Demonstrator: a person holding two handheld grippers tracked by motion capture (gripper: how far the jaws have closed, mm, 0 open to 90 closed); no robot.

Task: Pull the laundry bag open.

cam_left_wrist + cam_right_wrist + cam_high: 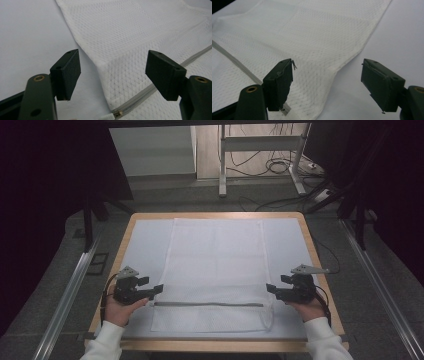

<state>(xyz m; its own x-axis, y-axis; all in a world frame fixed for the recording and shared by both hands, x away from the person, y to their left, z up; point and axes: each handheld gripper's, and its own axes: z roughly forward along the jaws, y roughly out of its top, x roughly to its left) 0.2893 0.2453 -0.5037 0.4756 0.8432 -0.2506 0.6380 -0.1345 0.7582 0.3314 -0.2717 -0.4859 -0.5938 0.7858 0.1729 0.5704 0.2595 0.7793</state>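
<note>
Folding looks to be the work in hand: a white mesh laundry bag [215,270] lies flat in the middle of the high view, on a white sheet [142,245] that covers the wooden tabletop [320,270], with its grey zipper [207,304] running across the lower part of the frame. The left gripper [156,290] sits at the bag's left edge and the right gripper [270,289] at its right edge, both just above the zipper line. Both sets of jaws stand wide open, with nothing pinched between them.

To do the step well, I judge that each hand should bring its jaws onto the bag's side edge at matching spots, take both mesh layers together, and close fully before lifting. Moving both hands at an even pace would keep the fold line straight and the mesh free of wrinkles. Keeping clear of the zipper would spare the jaws a hard, slippery bite.

Looking from above, the high view gives the whole bag and shows how level the two hands are with each other. The left gripper view adds fine detail: the zipper pull [117,113] at the lower centre of the frame and the bag's edge running between the jaws. The right gripper view shows the bag's other side edge [352,56] between its jaws, and the zipper [235,62] crossing the left of the frame.
</note>
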